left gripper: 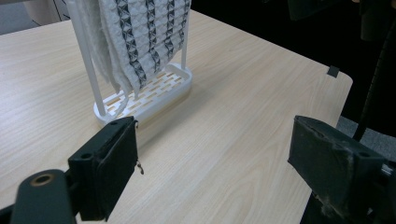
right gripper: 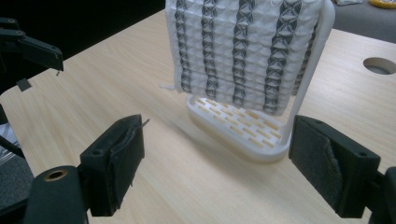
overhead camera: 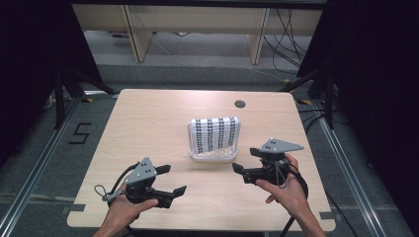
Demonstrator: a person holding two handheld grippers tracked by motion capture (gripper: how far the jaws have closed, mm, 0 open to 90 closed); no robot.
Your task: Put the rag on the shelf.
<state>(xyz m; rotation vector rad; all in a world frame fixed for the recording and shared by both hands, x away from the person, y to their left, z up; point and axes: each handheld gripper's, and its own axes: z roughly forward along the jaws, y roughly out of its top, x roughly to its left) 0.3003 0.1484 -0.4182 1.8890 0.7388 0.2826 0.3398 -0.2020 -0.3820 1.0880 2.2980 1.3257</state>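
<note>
The towel (overhead camera: 216, 132) hangs over the white rack (overhead camera: 213, 157) at the middle of the table (overhead camera: 148, 123), ahead of and between my two grippers, touching neither. My left gripper (overhead camera: 170, 179) and right gripper (overhead camera: 244, 163) both have fingers spread wide, holding nothing. The towel is white waffle-weave with dark patterned stripes, draped in folds.

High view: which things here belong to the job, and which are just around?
In the job:
towel, patterned, hanging on the rack
white rack, its slotted base on the table
left gripper, open, short of the rack
right gripper, open, beside the rack

Just around:
table
cable hole in its top
shelving behind
</note>
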